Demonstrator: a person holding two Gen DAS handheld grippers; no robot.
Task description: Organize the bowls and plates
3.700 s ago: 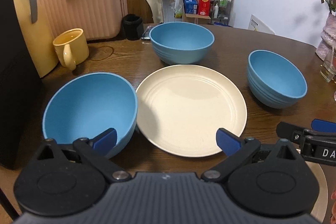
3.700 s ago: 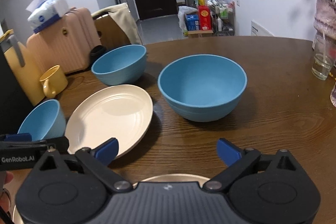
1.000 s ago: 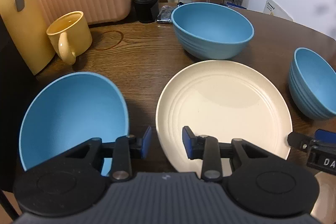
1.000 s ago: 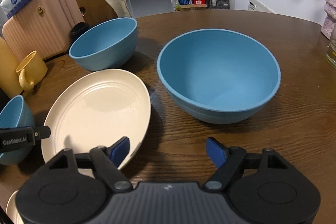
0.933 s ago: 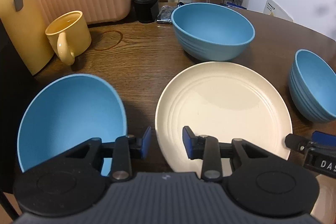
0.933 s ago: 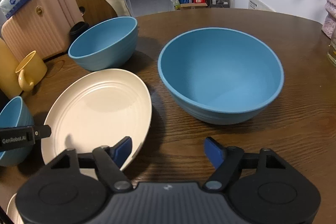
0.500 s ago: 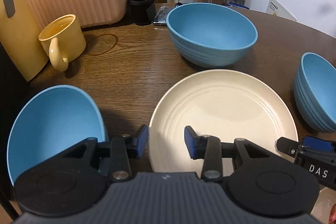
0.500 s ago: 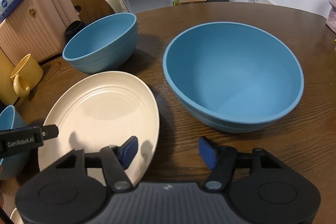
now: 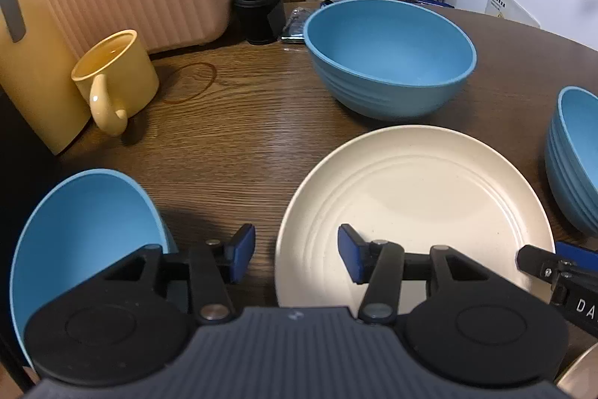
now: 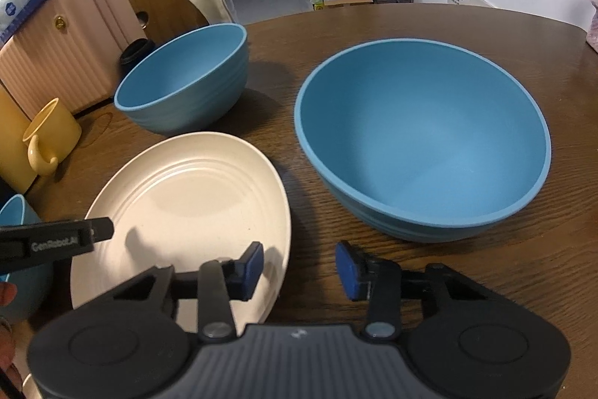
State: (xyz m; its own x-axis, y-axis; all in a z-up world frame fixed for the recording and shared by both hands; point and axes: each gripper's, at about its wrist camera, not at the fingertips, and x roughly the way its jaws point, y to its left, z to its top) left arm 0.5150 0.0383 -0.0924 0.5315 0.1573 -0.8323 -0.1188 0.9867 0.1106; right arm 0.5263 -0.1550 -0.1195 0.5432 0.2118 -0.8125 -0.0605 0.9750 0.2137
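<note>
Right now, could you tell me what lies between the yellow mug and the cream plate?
In the left wrist view, only bare wooden table lies between the yellow mug and the cream plate, with a faint ring stain beside the mug.

Both wrist views look low and close across the table [image 9: 239, 122], sharing the cream plate [image 9: 418, 197].

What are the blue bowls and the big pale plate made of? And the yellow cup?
The blue bowls and the cream plate look like matte plastic or bamboo fibre: dull, evenly coloured, thin-rimmed, with moulded rings. The yellow mug looks like glazed ceramic, since its handle is shiny. The table shows brown wood grain.
</note>
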